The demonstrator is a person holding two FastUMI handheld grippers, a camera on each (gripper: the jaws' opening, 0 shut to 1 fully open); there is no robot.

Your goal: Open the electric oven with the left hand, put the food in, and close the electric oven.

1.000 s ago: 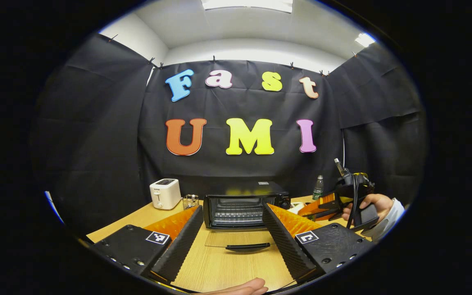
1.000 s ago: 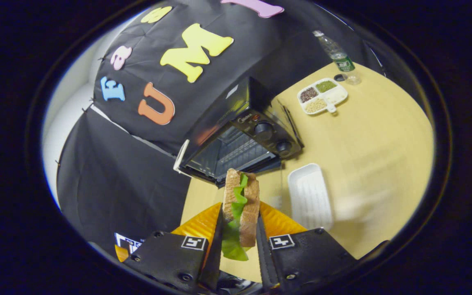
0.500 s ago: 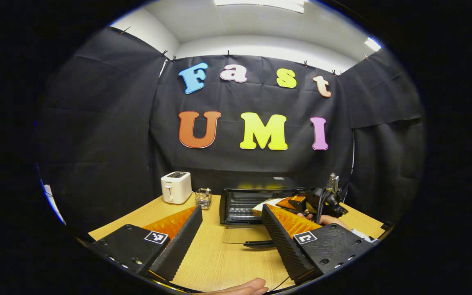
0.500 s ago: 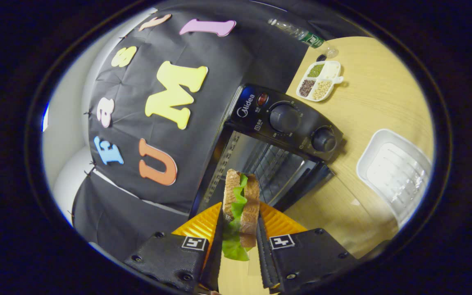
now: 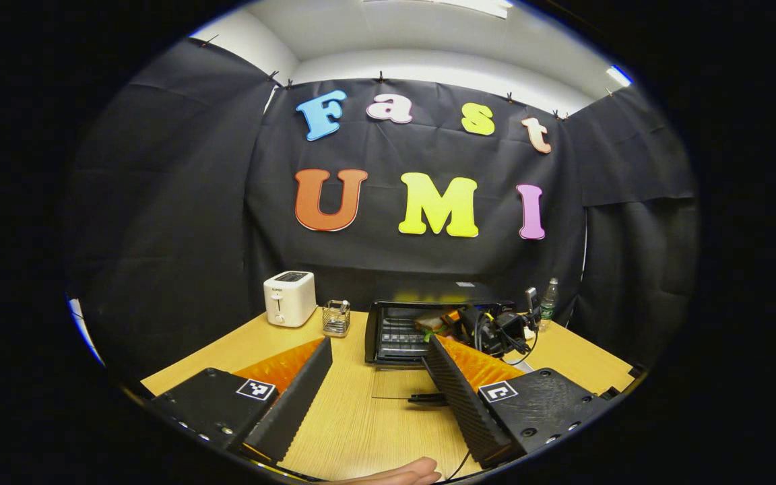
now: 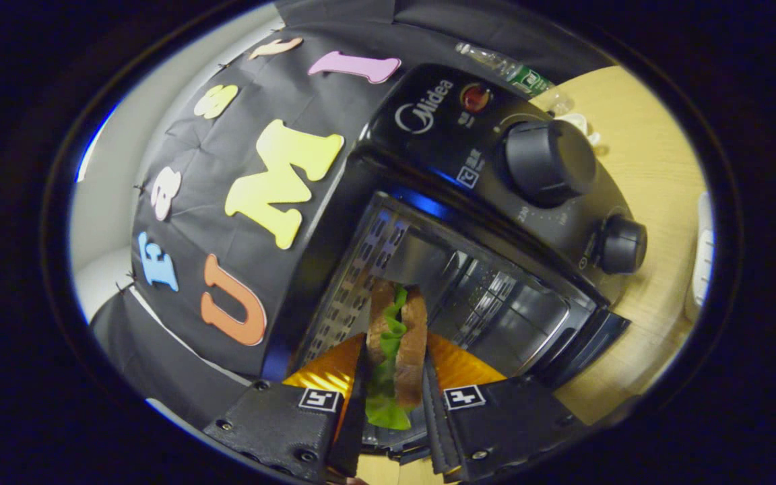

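Right gripper (image 6: 393,377) is clamped on the sandwich (image 6: 396,337) — two bread slices w/ lettuce between, pinched across the flat faces, held on edge at the mouth of the electric oven (image 6: 469,222); its far end looks just inside the opening, over the wire rack. In the left gripper view the oven door (image 5: 398,385) lies folded down flat on the table (image 5: 361,438), and the right gripper shows far off at the cavity. Left gripper (image 5: 378,384) hangs back near the viewer w/ fingers spread wide, holding nothing. The sandwich reads as light, soft, squashy — too hard a squeeze would likely crush the bread, too light and the filling may slide out. Best hold is probably mid-slice on the faces, as it is now, then set down gently on the rack
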